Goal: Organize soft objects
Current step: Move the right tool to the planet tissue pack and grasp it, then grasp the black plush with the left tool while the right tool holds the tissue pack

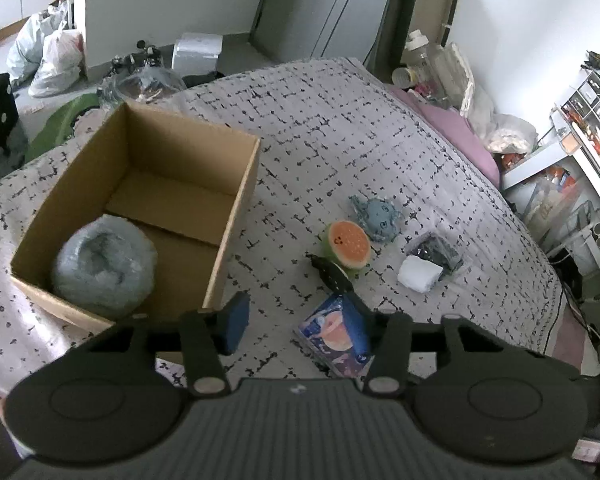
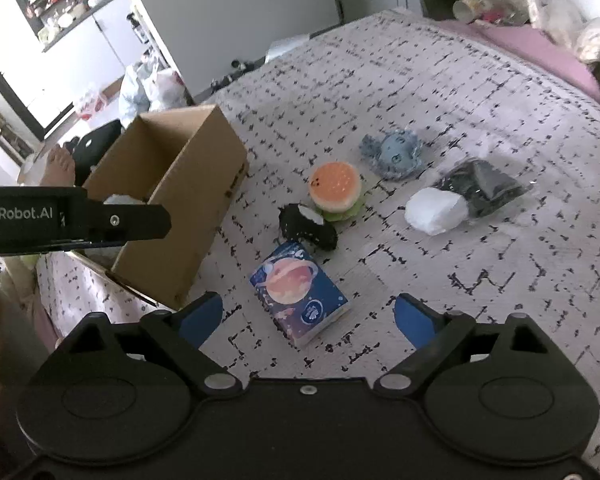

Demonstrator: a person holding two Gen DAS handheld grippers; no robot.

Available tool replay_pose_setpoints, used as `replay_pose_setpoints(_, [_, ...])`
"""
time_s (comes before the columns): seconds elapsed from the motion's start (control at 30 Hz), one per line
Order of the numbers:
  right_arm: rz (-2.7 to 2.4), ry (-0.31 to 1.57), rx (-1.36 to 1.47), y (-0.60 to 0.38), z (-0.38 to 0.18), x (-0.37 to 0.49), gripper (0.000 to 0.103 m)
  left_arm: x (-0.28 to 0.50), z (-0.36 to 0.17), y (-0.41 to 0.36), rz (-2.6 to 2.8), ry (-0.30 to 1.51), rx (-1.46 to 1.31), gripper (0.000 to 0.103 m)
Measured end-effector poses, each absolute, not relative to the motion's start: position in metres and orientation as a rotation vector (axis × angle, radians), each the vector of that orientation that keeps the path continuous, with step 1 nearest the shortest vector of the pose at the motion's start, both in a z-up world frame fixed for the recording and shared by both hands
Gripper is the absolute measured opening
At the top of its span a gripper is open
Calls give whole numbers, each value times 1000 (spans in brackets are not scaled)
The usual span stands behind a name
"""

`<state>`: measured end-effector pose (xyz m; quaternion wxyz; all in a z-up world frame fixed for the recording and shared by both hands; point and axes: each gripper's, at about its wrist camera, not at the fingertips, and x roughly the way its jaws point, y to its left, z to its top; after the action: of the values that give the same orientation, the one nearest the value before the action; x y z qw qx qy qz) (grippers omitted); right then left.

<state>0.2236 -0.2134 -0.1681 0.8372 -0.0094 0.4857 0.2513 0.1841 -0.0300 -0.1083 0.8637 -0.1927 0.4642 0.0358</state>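
Both tongs gape (empty) above the tissue pack.

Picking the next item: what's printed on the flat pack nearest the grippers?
Dark blue pack with an orange ringed planet; clearest in the right wrist view.

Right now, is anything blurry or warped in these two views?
Left wrist view: the bubble-wrap roll in the cardboard box looks smeared, edges curve from the fisheye. Right wrist view: mostly sharp, the tissue pack reads clearly, corners vignette dark.
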Motion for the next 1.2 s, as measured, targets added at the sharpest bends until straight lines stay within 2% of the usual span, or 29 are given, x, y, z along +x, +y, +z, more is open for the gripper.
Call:
replay_pose_setpoints(0.3, [551,1075,-108,-192,-192,234,85,198,-120,-32,94,989,-414,47])
replay_pose_setpoints(0.83, [532,1137,-225,-169,-229,249,86,220,-135,-33,107,1018,-408,47])
replay_pose_setpoints(0.87, [531,1138,-222,-169,-230,250,83,221,-136,-34,107,1020,-406,47])
replay_pose_setpoints(0.93, [510,1141,-202,-172,-230,254,71,223,-138,-36,109,1023,-404,47])
replay_pose_setpoints(0.97, [493,1136,-184,-175,-229,256,60,224,-139,-37,109,1025,-404,47])
replay_pose_setpoints(1.2, [448,1138,-39,-197,-222,262,57,236,-145,-48,116,1035,-389,47])
